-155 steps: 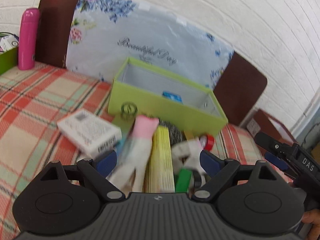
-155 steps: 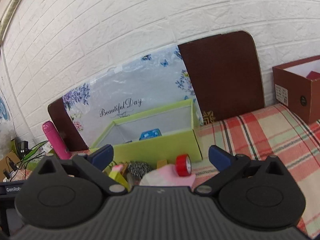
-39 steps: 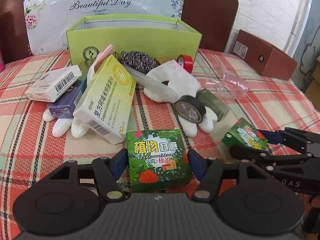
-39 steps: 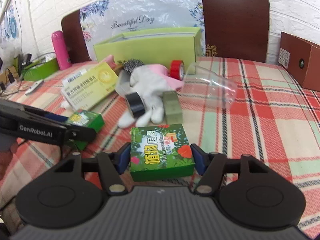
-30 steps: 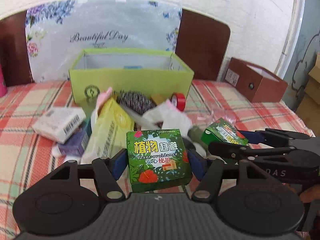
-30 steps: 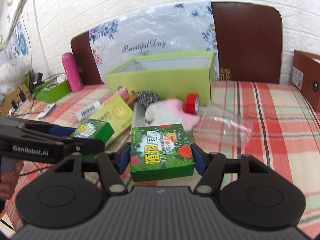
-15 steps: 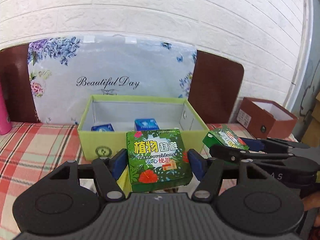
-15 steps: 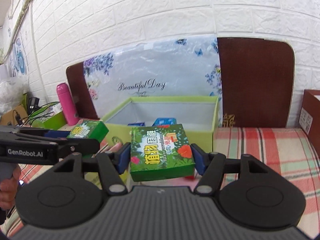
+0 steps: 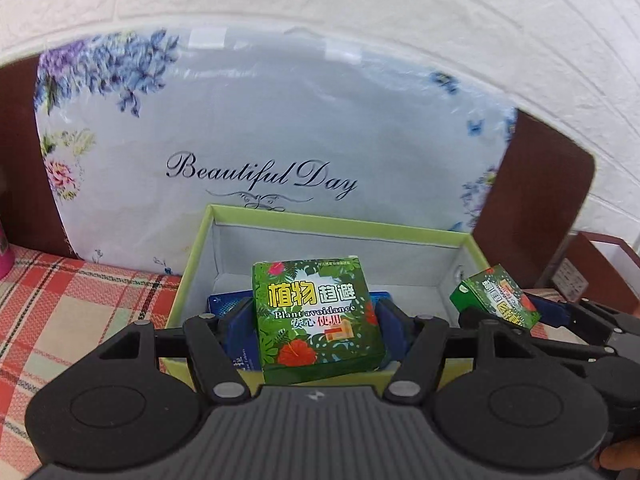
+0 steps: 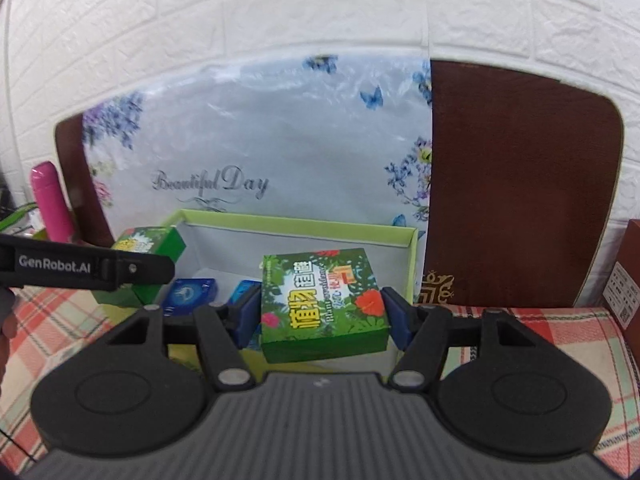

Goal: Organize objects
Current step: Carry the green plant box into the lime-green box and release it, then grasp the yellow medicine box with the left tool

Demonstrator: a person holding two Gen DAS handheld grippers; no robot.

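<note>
My left gripper is shut on a green leaf-print box and holds it over the open lime green storage box. My right gripper is shut on a second, matching green leaf-print box, also over the storage box. Each gripper's box shows in the other view, the right one's and the left one's. Blue packets lie on the storage box floor.
A floral "Beautiful Day" board and brown boards lean on the white brick wall behind the box. A pink bottle stands at the left. A brown carton sits at the right on the plaid tablecloth.
Both grippers have risen from the table with their green boxes and moved forward over the storage box. The pile of loose items has dropped out of view.
</note>
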